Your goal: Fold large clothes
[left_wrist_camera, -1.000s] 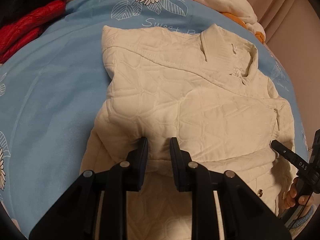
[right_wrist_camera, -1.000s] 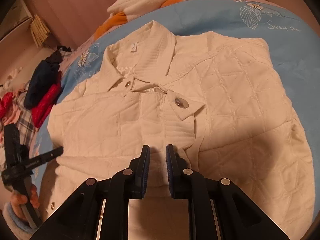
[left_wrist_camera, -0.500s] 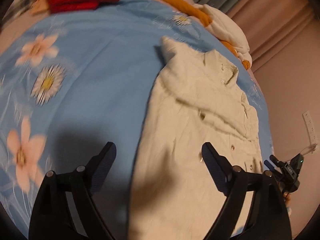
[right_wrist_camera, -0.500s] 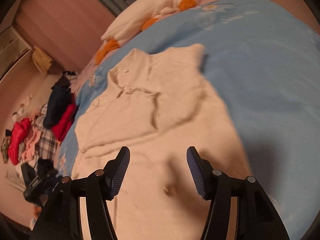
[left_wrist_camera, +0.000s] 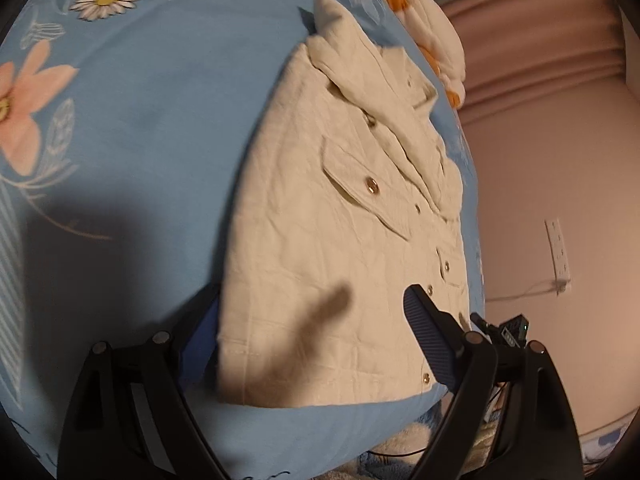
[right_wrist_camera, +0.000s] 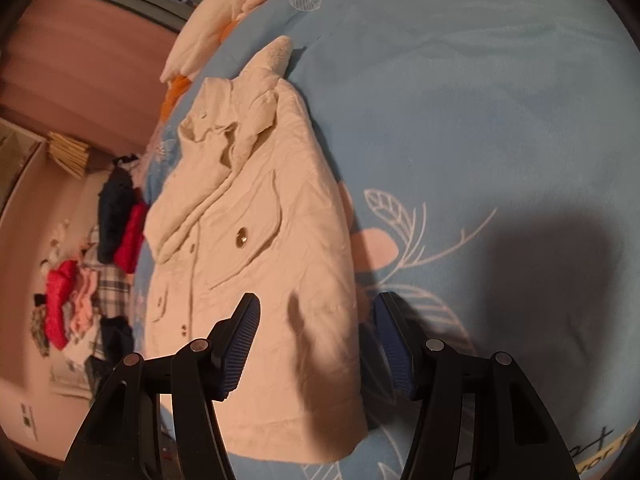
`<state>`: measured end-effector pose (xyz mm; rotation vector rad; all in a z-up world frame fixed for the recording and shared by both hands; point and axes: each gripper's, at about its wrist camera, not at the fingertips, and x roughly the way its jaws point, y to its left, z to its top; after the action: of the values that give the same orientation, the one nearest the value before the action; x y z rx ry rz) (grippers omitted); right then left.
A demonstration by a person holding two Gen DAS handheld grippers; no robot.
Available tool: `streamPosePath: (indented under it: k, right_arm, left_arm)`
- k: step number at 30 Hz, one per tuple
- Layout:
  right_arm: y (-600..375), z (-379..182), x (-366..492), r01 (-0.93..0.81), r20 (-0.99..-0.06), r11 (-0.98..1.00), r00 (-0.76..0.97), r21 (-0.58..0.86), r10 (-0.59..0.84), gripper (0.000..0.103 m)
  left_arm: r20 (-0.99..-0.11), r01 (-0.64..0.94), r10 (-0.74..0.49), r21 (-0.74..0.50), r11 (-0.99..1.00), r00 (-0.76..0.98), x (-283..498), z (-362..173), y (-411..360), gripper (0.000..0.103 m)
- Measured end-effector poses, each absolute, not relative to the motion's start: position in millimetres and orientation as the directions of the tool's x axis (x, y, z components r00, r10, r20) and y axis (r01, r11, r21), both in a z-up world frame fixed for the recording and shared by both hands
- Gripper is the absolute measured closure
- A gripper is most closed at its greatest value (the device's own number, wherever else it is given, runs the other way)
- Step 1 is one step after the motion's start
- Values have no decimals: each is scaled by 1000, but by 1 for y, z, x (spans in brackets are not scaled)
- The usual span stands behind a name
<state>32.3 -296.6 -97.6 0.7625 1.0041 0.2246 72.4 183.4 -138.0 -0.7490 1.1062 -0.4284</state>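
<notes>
Both claws released, pulled back | left claw (left_wrist_camera: 312,320) open | right claw (right_wrist_camera: 316,332) open | jacket (left_wrist_camera: 340,216) flat

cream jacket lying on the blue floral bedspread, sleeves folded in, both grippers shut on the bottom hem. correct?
Not quite. Both grippers are open, not shut on the hem. In the left wrist view the left gripper has its fingers spread wide on either side of the cream jacket; the right wrist view shows the right gripper likewise open. The rest holds: the jacket lies on the blue floral bedspread, sleeves folded in.
</notes>
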Motion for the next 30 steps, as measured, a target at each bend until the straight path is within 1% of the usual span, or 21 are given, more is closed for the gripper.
streamPosePath:
  k: [3,8,13,17,23,26,27,30]
  right_arm:
    - [-292,-98,35,136,-664,720,531,680,527,43]
    - [-283,-98,51,121,-653,710,523,693,548,42]
    - [-275,-101,60,97,-648,711,509,697,566,42]
    - [-272,-100,55,75,-657,729,503,680,561,42]
    - [-278,-102,24,66,-633,706,507,705,585,42]
    - [-275,-103,18,66,-625,697,508,714,592,42]
    - [-274,-103,19,65,-627,700,511,711,589,42]
    - [-270,-103,26,75,-634,705,512,705,580,42]
  left_arm:
    - [-661,-37,-644,-708,705,386,79,-139,168,15]
    - [-646,-65,-658,-730,680,387,90,-142,160,15]
    - [-658,-72,-644,-719,691,391,90,-143,163,15]
    - [-656,-62,-644,-718,693,393,83,-143,162,15]
    - [-681,-7,-627,-679,734,379,65,-140,151,15]
    - [-684,-6,-622,-674,738,380,66,-143,149,16]
    - [-682,-14,-622,-678,735,385,68,-144,149,17]
    - [-678,-44,-615,-685,727,401,75,-146,149,25]
